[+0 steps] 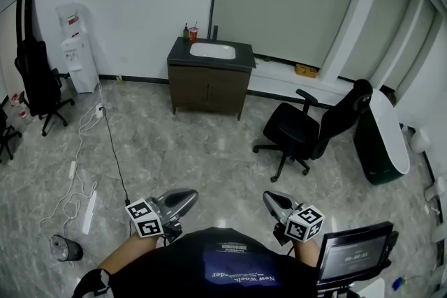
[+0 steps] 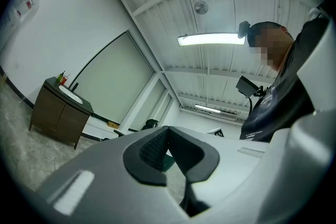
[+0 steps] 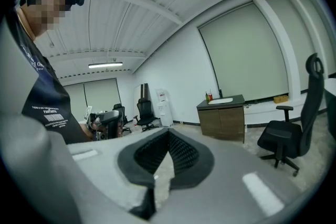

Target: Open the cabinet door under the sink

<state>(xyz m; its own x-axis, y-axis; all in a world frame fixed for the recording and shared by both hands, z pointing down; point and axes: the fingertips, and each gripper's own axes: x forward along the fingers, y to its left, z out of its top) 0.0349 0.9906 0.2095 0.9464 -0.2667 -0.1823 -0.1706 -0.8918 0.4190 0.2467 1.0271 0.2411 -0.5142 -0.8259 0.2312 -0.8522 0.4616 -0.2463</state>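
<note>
Black office chair [image 1: 311, 129] mid-floor, rt of centre. 2nd black chair [image 1: 38, 80] by left wall, water dispenser [image 1: 78, 56] near it. White cables [image 1: 80, 150] & power strip [image 1: 89, 211] lie on marble floor [image 1: 195, 157]. Red cup [image 1: 193, 33] next to bottle [image 1: 186, 31], back wall. Screen [image 1: 353, 255] bottom rt.

Between me and the dark brown wooden sink cabinet [image 1: 208, 86] at upper centre, the grey marbled floor [image 1: 202, 157] lies open down the middle of the frame. A black swivel office chair [image 1: 311, 128] crowds the right of that lane. A black cable [image 1: 114, 150] and white power strips [image 1: 89, 211] trail along its left.
</note>
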